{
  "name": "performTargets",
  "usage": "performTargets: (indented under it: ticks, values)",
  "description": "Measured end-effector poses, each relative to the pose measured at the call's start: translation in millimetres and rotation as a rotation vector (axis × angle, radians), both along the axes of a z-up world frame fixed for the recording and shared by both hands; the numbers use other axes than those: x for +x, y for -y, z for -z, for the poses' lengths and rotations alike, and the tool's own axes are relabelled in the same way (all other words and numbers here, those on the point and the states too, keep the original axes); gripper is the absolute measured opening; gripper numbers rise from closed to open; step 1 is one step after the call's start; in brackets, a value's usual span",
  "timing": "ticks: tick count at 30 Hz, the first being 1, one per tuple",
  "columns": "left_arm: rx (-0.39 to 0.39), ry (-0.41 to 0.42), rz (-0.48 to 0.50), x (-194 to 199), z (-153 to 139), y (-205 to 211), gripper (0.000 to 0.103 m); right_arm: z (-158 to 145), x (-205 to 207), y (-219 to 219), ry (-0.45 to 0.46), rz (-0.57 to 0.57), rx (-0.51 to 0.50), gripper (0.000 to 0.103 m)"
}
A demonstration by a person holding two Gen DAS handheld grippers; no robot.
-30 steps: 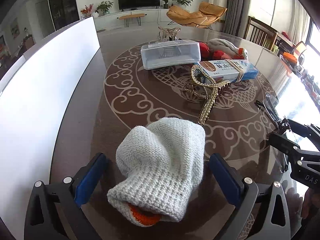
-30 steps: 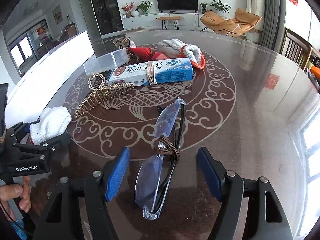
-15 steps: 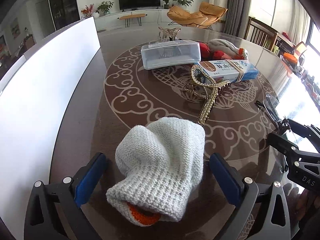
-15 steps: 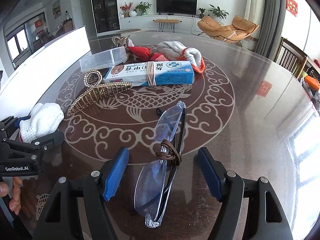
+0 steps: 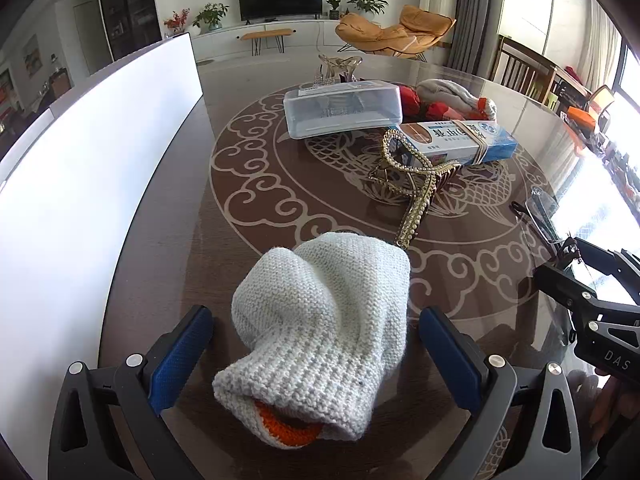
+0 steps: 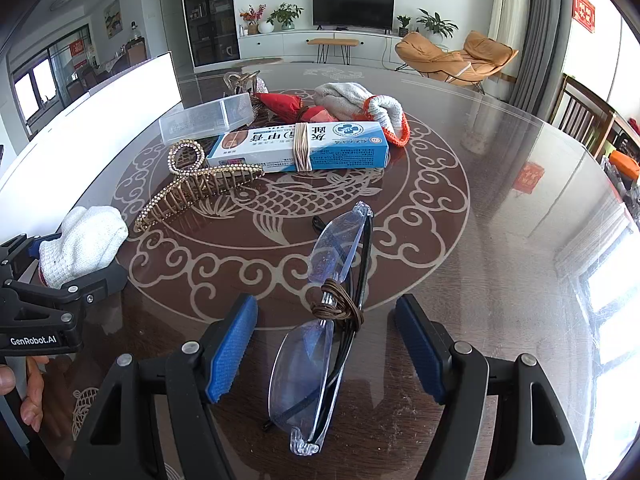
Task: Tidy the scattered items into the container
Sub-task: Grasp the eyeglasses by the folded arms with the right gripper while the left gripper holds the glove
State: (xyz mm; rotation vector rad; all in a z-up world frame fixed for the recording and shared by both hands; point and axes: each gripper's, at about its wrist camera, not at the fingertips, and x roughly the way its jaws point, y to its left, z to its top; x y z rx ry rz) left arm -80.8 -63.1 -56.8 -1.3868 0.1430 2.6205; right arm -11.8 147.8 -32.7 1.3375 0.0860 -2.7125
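Observation:
A white knit glove (image 5: 320,328) with an orange cuff lies on the table between the open jaws of my left gripper (image 5: 316,344), untouched by the pads; it also shows in the right wrist view (image 6: 82,244). Folded glasses (image 6: 320,320) bound with a brown cord lie between the open jaws of my right gripper (image 6: 328,344). A clear plastic container (image 5: 342,110) stands across the table, also in the right wrist view (image 6: 206,118). A gold hair claw (image 5: 416,184), a blue-and-white box (image 5: 456,142) and a second glove (image 6: 360,104) lie near it.
The round glass-topped table (image 6: 500,200) carries a fish pattern. A white panel (image 5: 80,184) runs along its left edge. Red cloth (image 6: 284,104) and another clip (image 5: 340,66) lie behind the container. Chairs stand at the right.
The right wrist view has swung slightly, the glasses staying between its jaws. The left gripper and the glove have hardly moved.

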Motion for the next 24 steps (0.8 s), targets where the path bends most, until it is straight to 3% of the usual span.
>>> performTargets:
  ticks: [24]
  values:
    - [-0.003,0.001,-0.004,-1.6,-0.5,-0.2,0.103,0.0,-0.1,-0.2,0.0,0.0,0.0,0.073]
